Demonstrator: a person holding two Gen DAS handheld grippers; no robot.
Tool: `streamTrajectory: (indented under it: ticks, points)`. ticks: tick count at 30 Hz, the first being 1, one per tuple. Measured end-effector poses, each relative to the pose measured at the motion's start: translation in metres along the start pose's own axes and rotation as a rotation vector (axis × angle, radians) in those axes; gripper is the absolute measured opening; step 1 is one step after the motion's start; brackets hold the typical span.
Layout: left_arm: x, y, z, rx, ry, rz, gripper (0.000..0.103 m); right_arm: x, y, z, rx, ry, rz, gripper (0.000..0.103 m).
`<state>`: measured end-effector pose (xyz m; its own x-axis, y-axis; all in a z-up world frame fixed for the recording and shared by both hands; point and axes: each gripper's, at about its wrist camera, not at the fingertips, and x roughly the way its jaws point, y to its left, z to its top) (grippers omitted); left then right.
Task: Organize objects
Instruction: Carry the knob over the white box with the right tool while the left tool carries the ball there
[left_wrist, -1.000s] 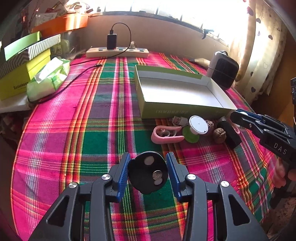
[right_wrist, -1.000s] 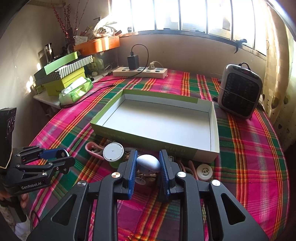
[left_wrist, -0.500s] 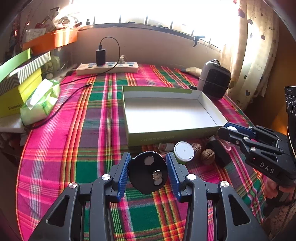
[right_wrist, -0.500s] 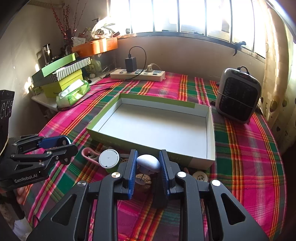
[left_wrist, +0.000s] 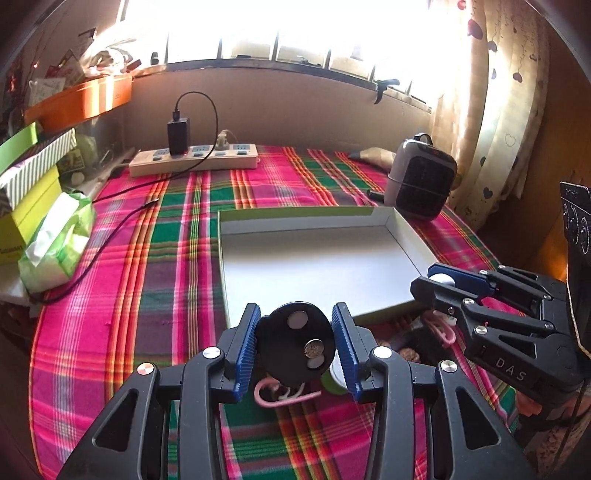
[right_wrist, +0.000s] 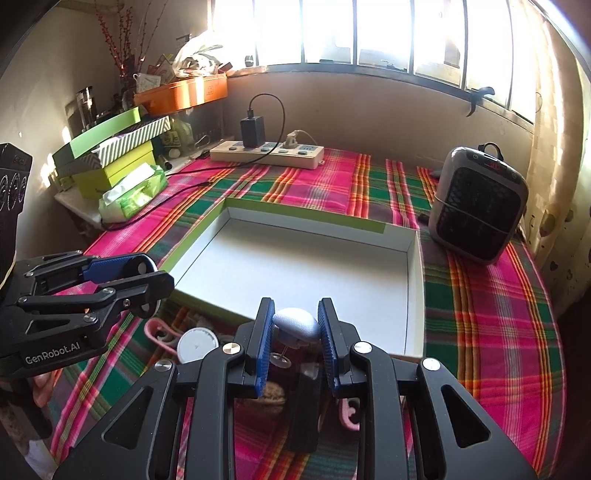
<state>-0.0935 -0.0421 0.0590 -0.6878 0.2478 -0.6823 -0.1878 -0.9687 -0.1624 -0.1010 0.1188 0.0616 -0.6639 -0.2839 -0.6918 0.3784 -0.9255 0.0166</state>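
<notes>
The shallow green-sided box (right_wrist: 414, 284) lay open at the top, its white floor bare, so entry from above and over its low near wall was unobstructed. Small items crowded the plaid tablecloth (left_wrist: 122, 295) just in front of that wall: a white round lid (right_wrist: 195, 345), a pink clip (right_wrist: 157, 332), a walnut (right_wrist: 273, 397). A heater (right_wrist: 478, 205) stood just beside the box's far right corner. A power strip (left_wrist: 194, 160) and its black cable (left_wrist: 110, 236) occupied the cloth beyond and left, a tissue pack (left_wrist: 55, 245) at the left edge.
</notes>
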Motion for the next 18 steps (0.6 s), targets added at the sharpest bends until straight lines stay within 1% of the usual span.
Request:
streamTrajectory:
  ticks: [6,18]
  points:
    - [0.015,-0.001,0.016,0.015,0.001,-0.008,0.038,0.015,-0.006,0.016,-0.001,0.007,-0.012,0.026]
    - [0.055,0.004,0.043,0.019,0.038,-0.015,0.038,0.06,-0.023,0.042,0.027,0.07,-0.021,0.026]
